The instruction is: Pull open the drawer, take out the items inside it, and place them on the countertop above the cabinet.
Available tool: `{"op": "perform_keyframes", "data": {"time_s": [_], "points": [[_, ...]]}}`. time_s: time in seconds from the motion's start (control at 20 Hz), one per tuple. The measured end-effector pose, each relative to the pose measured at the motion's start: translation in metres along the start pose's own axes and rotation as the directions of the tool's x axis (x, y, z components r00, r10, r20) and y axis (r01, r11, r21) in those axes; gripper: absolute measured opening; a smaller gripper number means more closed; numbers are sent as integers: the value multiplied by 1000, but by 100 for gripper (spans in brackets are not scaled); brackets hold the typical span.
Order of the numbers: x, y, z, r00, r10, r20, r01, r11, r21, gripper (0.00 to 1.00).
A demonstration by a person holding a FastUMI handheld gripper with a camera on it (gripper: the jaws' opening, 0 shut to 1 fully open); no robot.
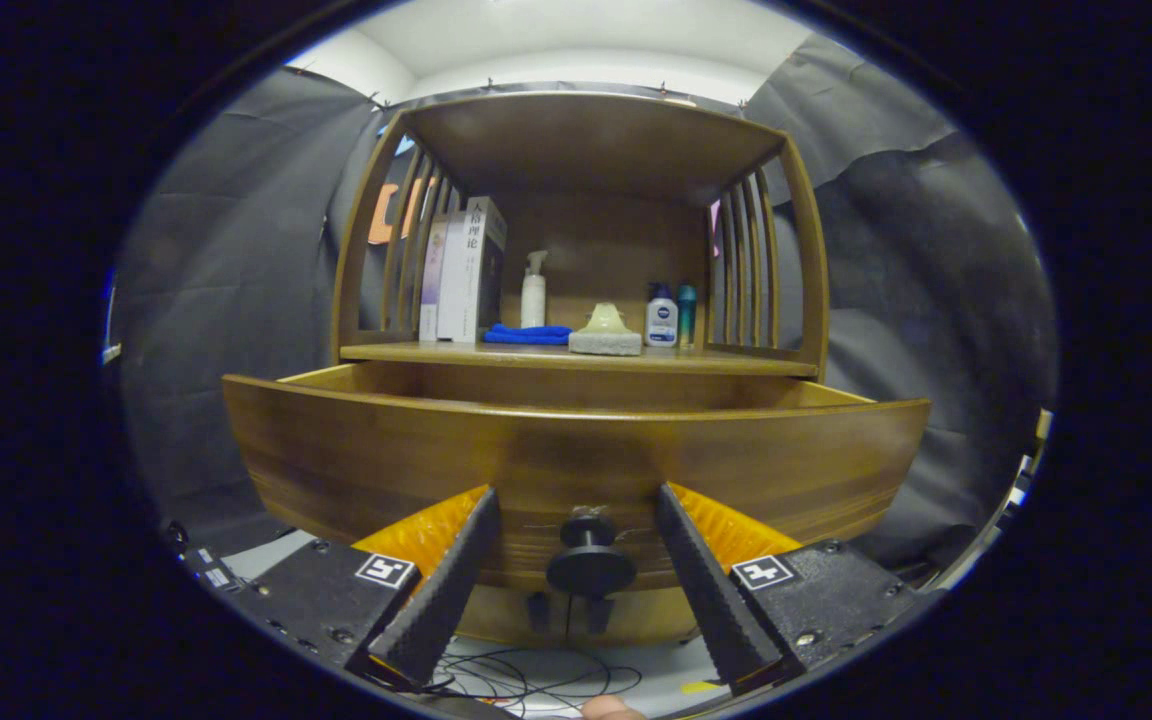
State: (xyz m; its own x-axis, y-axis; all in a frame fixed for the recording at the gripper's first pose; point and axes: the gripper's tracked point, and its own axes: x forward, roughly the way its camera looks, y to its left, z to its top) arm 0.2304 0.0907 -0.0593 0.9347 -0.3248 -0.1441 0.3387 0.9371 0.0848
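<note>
Gripper (576, 585) fingers spread, gripping nothing, straddling small dark round knob (591, 562) on curved brown wooden drawer front (576, 465); drawer stands pulled out, its hidden interior lying above and beyond the fingertips.

drawer (576, 450) pulled out, knob (591, 565) btwn open jaws

gripper camera faces the drawer (576, 465) front, close, low.

Dark cloth wall (226, 270), white ceiling (576, 45)
</note>
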Motion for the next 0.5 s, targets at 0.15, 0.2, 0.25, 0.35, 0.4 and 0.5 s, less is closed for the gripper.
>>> {"op": "perform_keyframes", "data": {"time_s": [0.15, 0.2, 0.25, 0.35, 0.4, 0.5], "points": [[14, 0, 6, 1000, 1, -5, -1, 1000, 5, 100], [19, 1, 6, 1000, 4, -19, -4, 1000, 5, 100], [22, 1, 8, 1000, 5, -13, -5, 1000, 4, 100], [33, -1, 9, 1000, 8, -24, -8, 1000, 0, 100], [37, -1, 9, 1000, 11, -26, -11, 1000, 6, 100], [44, 0, 10, 999, 11, -32, -11, 1000, 7, 100]]}}
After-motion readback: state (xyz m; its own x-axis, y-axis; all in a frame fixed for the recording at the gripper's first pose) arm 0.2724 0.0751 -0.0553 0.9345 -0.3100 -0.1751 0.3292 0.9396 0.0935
